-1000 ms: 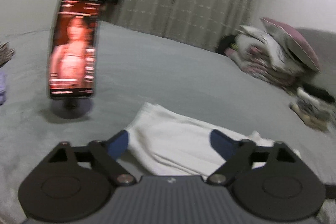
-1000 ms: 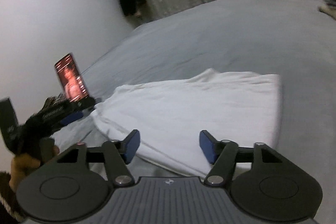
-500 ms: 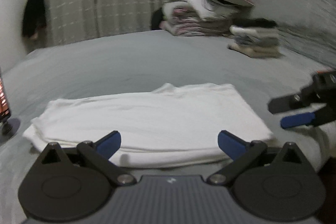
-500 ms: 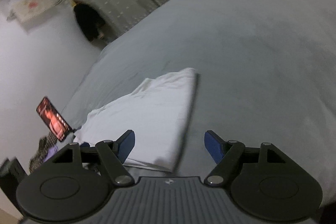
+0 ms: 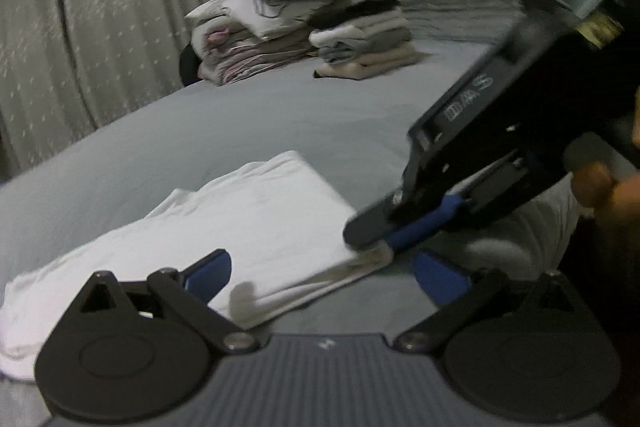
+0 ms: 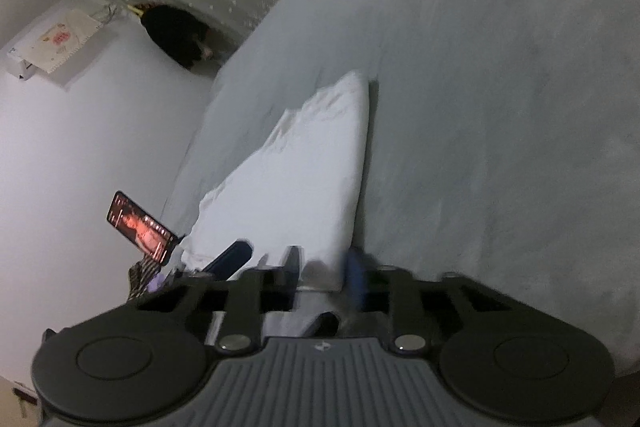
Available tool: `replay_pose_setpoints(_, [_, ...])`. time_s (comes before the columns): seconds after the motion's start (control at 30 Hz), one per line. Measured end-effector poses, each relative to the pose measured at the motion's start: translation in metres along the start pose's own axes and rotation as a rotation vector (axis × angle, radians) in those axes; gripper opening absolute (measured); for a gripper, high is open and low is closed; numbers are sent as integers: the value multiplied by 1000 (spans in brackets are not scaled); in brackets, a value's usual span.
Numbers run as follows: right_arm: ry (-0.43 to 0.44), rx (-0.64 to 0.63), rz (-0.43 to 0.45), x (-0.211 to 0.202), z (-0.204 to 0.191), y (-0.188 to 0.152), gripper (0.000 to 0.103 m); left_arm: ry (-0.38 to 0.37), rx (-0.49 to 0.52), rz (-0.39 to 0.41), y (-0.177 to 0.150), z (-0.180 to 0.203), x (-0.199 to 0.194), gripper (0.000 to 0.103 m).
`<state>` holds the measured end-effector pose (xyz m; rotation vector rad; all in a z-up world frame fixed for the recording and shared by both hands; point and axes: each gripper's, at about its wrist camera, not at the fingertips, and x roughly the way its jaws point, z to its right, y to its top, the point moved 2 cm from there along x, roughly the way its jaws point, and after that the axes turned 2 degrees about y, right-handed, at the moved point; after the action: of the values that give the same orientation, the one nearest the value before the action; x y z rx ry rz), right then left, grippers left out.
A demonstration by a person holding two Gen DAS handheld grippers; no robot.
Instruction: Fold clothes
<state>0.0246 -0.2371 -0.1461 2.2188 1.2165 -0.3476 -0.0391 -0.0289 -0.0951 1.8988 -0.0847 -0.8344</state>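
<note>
A white folded garment [image 5: 248,223] lies flat on the grey bed [image 5: 280,115]. My left gripper [image 5: 324,277] is open, its blue fingers [image 5: 208,273] spread over the garment's near edge without touching it. In the left wrist view my right gripper [image 5: 380,247] comes in from the right, with its jaws closing on the garment's near right corner. The right wrist view shows the same garment [image 6: 304,179] stretching away, its near corner pinched between the blurred fingers of the right gripper [image 6: 325,271]. The left gripper's finger [image 6: 232,255] shows at the left there.
Stacks of folded clothes [image 5: 364,43] and a pile of bedding with a pink pillow [image 5: 260,15] sit at the bed's far side. A lit phone on a stand [image 6: 140,227] stands left of the garment. A hand [image 5: 600,187] holds the right gripper.
The left wrist view swung from the phone toward the garment's right end. The right gripper came down to the near corner and its wide jaws closed on it.
</note>
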Motion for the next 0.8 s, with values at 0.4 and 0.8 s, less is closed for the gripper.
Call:
replay_pose_setpoints(0.4, [127,48,-11,-5,-7,15,10,93,16,-29,19,4,24,29])
replay_pose_setpoints(0.8, [17,-21,96,32,9,63,43,162,-194,-53,18,-7,26,9])
